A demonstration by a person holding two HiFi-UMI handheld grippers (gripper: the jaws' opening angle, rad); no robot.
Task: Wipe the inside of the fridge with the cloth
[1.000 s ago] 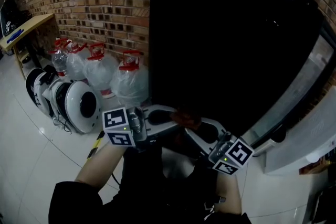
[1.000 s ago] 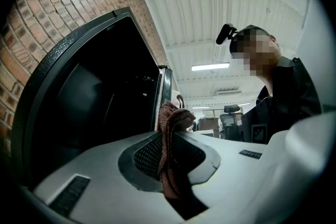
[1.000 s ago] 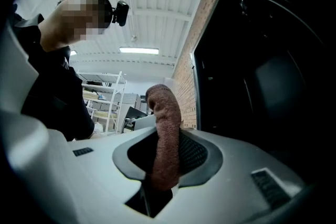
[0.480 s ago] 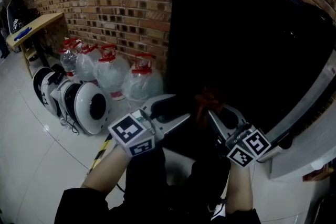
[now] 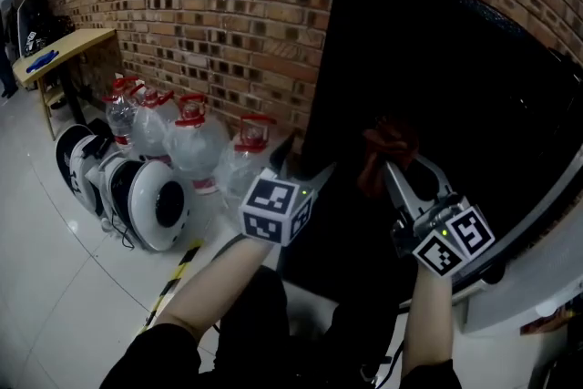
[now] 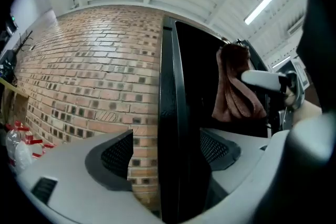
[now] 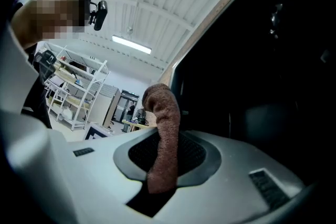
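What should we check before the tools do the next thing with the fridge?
1. Cloth held by right tool: ok, jaws shut on it, just closed a little.
2. Left tool open: ok, jaws have just been opening.
3. Fridge door edge between its jaws: ok, not pinched yet.
4. Fridge open for wiping: not ok, looks shut.
5. Inside dirty: cannot tell.

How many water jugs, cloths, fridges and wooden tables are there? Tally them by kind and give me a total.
Water jugs: 4
Cloth: 1
Fridge: 1
Wooden table: 1
Total: 7
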